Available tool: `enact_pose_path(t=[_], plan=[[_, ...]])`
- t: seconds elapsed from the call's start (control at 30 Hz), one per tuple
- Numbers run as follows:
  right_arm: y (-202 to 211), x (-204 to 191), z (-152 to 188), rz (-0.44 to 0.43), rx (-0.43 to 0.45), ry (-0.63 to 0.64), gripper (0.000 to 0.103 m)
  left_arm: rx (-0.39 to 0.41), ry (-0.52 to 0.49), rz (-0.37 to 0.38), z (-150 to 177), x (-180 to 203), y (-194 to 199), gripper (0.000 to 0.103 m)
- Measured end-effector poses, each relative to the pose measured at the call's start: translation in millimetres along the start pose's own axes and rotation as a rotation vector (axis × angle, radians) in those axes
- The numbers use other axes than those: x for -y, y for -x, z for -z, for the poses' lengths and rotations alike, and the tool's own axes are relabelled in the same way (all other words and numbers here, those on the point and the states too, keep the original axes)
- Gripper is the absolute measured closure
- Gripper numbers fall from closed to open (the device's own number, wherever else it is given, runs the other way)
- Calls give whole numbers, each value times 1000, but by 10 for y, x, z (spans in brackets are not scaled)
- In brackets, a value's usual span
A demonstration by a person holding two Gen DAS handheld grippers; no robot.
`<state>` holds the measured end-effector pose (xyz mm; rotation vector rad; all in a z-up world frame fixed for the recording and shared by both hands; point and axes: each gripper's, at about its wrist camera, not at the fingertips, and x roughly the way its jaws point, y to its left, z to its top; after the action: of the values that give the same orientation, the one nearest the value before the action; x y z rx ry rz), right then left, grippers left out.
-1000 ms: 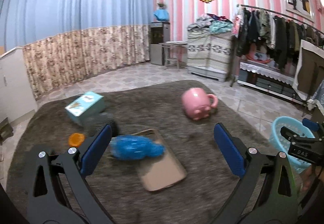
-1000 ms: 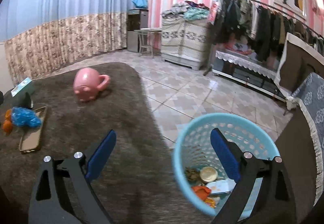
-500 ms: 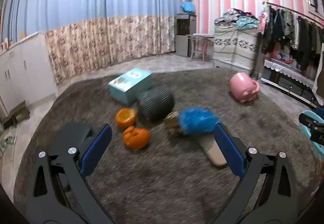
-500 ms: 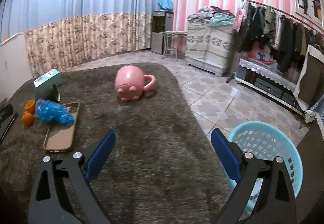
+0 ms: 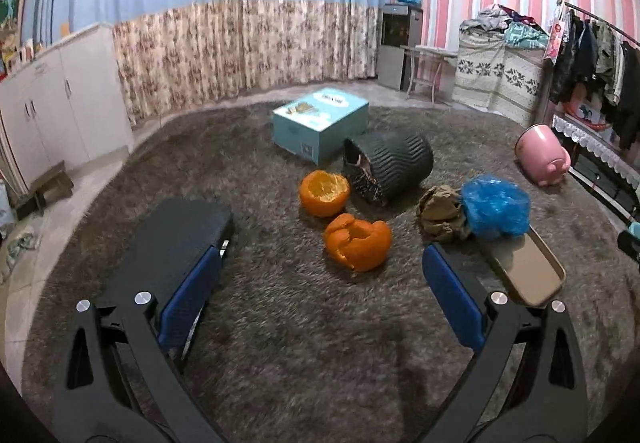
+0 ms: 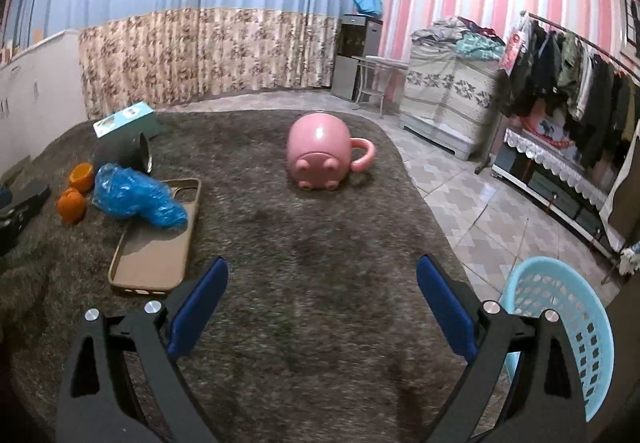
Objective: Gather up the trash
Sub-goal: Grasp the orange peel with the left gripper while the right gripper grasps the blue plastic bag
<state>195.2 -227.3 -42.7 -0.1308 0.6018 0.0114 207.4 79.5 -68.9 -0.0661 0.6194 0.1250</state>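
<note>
Two orange peel halves lie on the brown carpet: one peel (image 5: 357,242) just ahead of my open left gripper (image 5: 320,283), the other peel (image 5: 324,193) behind it. A crumpled brown wad (image 5: 442,214) and a crumpled blue plastic bag (image 5: 495,205) lie to the right, the bag resting on a tan phone case (image 5: 526,269). In the right wrist view the blue bag (image 6: 136,197) and the peels (image 6: 72,205) sit far left. My right gripper (image 6: 322,303) hangs open over bare carpet, with the light blue basket (image 6: 568,335) at its right.
A teal box (image 5: 320,121), a black ribbed cylinder (image 5: 390,165) on its side and a pink mug (image 6: 320,151) on its side lie on the carpet. A flat black case (image 5: 176,243) lies under my left finger. White cabinets stand left, a clothes rack right.
My left gripper has swung left, from the blue bag toward the orange peels, and come closer to them. My right gripper has turned left away from the basket, now at the frame's right edge.
</note>
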Motion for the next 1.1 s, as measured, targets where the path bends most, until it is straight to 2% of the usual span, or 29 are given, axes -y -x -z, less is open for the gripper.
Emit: enact_pose_path(t=[0.1, 0.2, 0.27, 0.37, 0.5, 0.57, 0.77, 0.87, 1.1], plan=[[-58, -26, 14, -7, -19, 8, 9, -45, 6, 21, -37, 58, -195, 6], [-111, -42, 44, -3, -38, 14, 9, -79, 1, 36, -80, 129, -357, 13], [-133, -29, 60, 0, -47, 12, 9, -117, -10, 37, -94, 178, -476, 25], [-169, 8, 66, -5, -56, -13, 9, -184, -11, 47, -93, 205, -654, 37], [-197, 12, 69, -11, -62, -27, 9, -192, -8, 62, -102, 225, -721, 47], [-197, 11, 71, -14, -62, -27, 9, -203, -10, 68, -95, 240, -756, 59], [-224, -4, 88, -59, -76, -49, 10, -176, -2, 86, -109, 230, -697, 72], [-214, -29, 86, -91, -77, -61, 10, -149, 7, 87, -105, 208, -618, 74], [-199, -153, 44, -141, -73, -61, 10, -64, -11, 34, -62, 50, -283, 74]])
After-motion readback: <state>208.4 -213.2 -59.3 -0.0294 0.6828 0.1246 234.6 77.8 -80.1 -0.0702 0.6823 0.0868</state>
